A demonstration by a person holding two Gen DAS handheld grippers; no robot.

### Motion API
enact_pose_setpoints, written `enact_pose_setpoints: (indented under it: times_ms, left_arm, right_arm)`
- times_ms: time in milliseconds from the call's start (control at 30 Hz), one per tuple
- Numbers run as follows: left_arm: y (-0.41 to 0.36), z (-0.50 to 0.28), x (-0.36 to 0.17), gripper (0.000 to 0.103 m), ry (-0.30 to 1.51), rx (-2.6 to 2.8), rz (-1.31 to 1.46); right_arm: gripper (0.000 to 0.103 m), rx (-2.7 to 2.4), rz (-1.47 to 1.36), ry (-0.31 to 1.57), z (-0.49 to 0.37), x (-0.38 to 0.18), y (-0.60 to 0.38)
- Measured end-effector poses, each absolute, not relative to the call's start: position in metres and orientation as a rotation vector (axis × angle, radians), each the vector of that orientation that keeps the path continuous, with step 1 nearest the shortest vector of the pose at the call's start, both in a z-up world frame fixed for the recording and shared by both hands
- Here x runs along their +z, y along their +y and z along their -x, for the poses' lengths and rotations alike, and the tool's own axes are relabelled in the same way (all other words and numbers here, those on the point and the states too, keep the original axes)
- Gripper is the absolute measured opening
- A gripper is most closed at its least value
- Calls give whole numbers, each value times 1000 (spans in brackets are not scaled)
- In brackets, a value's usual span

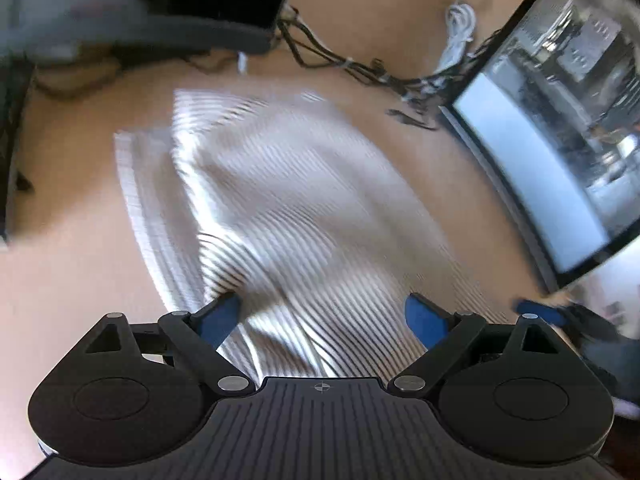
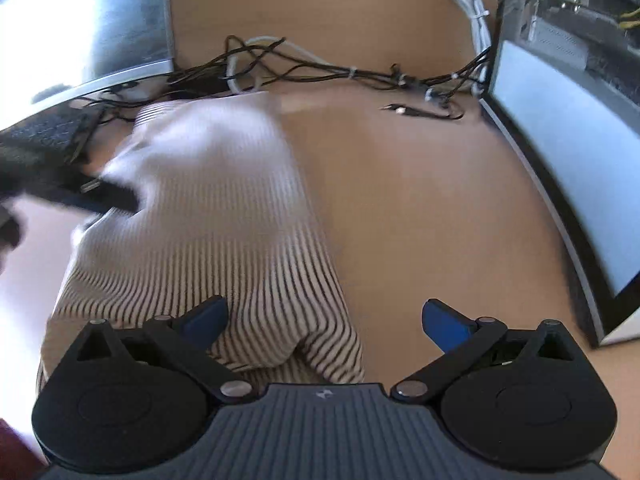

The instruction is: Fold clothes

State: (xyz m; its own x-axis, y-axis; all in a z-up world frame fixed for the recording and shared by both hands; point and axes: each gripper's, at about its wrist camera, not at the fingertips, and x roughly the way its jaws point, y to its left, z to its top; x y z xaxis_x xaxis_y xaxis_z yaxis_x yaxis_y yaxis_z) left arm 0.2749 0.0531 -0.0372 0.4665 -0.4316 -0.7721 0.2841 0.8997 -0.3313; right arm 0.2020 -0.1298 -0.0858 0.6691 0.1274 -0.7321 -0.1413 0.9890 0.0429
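Wooden desk [image 2: 400, 208], two monitors at frame edges, one cable tangle [image 2: 320, 68] along back. One striped garment [image 2: 208, 208], crumpled, long axis running from lower centre to upper left of right wrist view; fills centre of left wrist view. Left gripper [image 1: 322, 312] spread wide above cloth, nothing pinched, nearer garment's middle. Right gripper [image 2: 324, 320] likewise released, over cloth's lower right edge; likely next: grab that edge.

Wooden desk [image 2: 400, 208]: striped garment [image 2: 224, 216] lying crumpled on it; tangled black cables [image 2: 320, 68] at back; white cord [image 2: 472, 16]; monitor [image 2: 560, 168] at right.
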Motion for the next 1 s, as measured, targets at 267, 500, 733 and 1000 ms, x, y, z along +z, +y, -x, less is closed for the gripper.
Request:
enact_pose_setpoints:
  times_ms: [267, 500, 733, 1000]
  left_arm:
    - [65, -260, -2, 97, 858, -506, 151]
    - [57, -249, -32, 99, 978, -614, 147]
    - [71, -245, -38, 99, 1031, -531, 161]
    - [62, -254, 2, 99, 847, -518, 168]
  right_arm:
    - [103, 179, -76, 847, -196, -92, -131]
    - [103, 194, -72, 859, -199, -91, -130]
    - [103, 254, 32, 804, -198, -66, -128]
    - [77, 431, 152, 664, -192, -41, -99]
